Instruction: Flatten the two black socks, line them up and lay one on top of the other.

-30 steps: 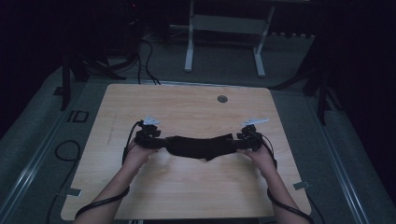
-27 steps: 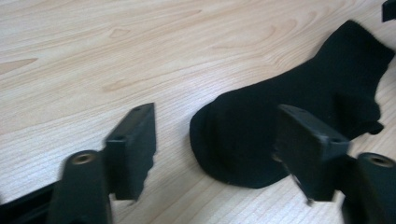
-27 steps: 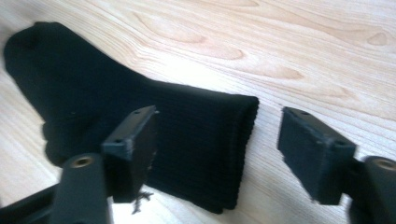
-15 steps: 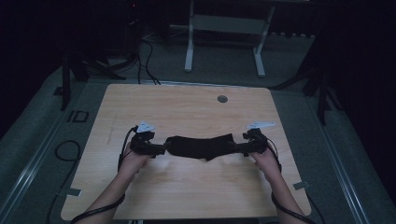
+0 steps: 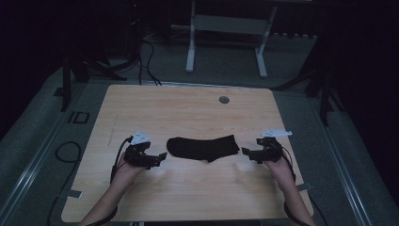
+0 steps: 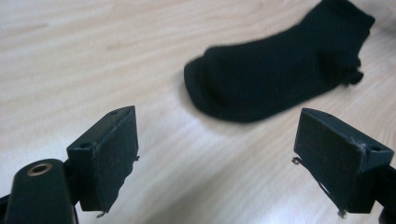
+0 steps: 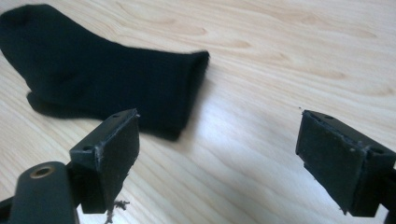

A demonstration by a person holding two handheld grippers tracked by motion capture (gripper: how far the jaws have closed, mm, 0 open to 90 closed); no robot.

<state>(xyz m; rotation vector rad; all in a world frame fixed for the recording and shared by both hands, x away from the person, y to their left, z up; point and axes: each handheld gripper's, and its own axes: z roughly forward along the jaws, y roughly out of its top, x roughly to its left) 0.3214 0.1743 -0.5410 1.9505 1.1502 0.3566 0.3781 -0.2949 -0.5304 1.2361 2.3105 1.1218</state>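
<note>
A black sock (image 5: 203, 147) lies flat on the wooden table (image 5: 188, 113), its toe to the left and its cuff to the right. My left gripper (image 5: 160, 156) rests just left of the toe, open, with nothing between its jaws. In the left gripper view the sock (image 6: 280, 70) sits ahead of the open left gripper (image 6: 224, 158), apart from it. My right gripper (image 5: 245, 152) is just right of the cuff, also open and empty. In the right gripper view the sock's cuff (image 7: 187, 88) lies ahead and left of the open right gripper (image 7: 224, 158).
A round grommet hole (image 5: 224, 100) marks the table's far edge. Behind the table stands a white metal frame (image 5: 226, 42) on the dark floor, with cables (image 5: 146, 52) to the left. Tape tabs sit at the table's front corners.
Both grippers have let go of the sock and drawn apart, left one leftward, right one rightward. The sock, stretched between them before, now lies loose on the table.
</note>
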